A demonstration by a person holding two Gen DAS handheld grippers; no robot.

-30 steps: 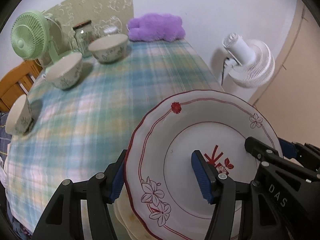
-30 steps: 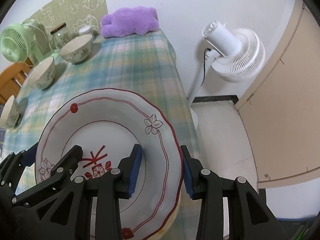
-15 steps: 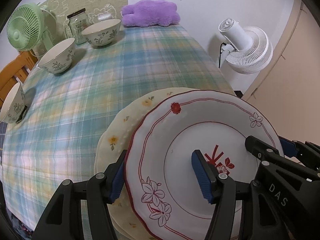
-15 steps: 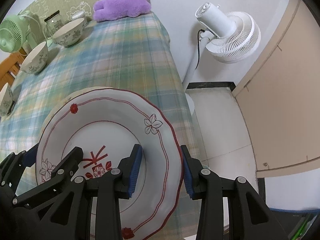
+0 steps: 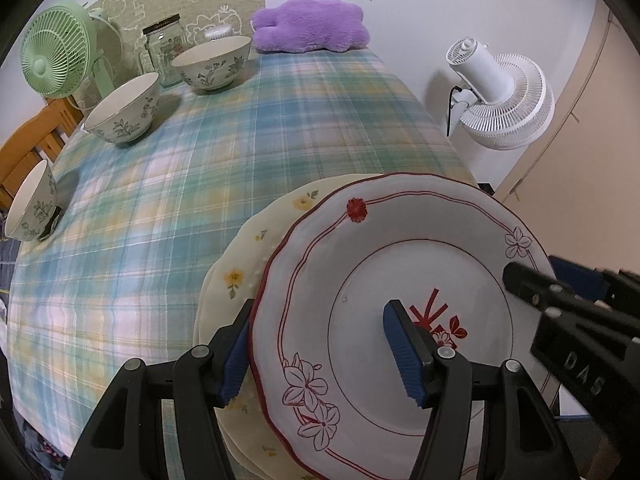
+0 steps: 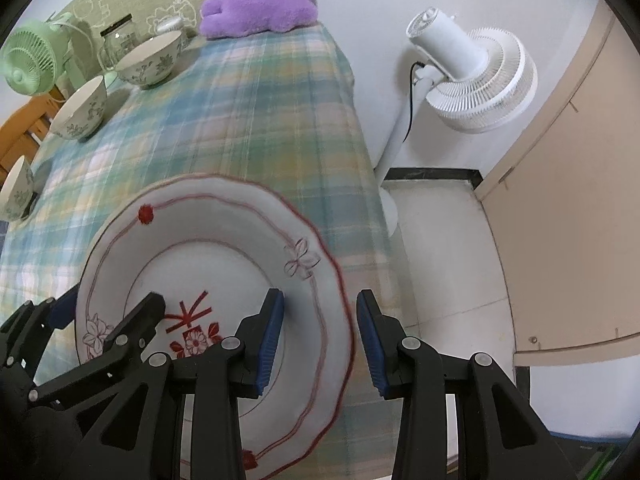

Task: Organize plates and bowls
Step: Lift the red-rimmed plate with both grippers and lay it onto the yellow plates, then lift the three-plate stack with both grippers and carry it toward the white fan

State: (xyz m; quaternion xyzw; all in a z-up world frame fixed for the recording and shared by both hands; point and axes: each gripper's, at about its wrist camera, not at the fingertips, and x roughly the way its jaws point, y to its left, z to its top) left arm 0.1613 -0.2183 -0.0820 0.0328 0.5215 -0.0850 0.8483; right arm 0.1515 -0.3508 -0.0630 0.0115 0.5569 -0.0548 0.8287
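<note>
A white plate with red rim lines and flowers (image 5: 400,260) (image 6: 208,256) hangs over the near right corner of the plaid table (image 5: 240,140). My left gripper (image 5: 320,312) is shut on its left rim, one pad under the edge and one on the inner face. The right gripper (image 6: 320,296) is shut on the opposite rim. Under it lies a cream plate with yellow flowers (image 5: 256,256), showing on the left side only. Three floral bowls (image 5: 212,62) (image 5: 122,110) (image 5: 30,204) stand apart along the far left of the table.
A green fan (image 5: 54,60), a glass jar (image 5: 164,48) and a purple plush (image 5: 312,32) sit at the table's far end. A white standing fan (image 6: 472,72) and a beige door are off the right edge. A wooden chair (image 5: 24,148) stands at the left.
The cream plate underneath has come into view to the left of the red-rimmed plate. Both grippers keep their hold on it. The plate is now blurred in the right wrist view.
</note>
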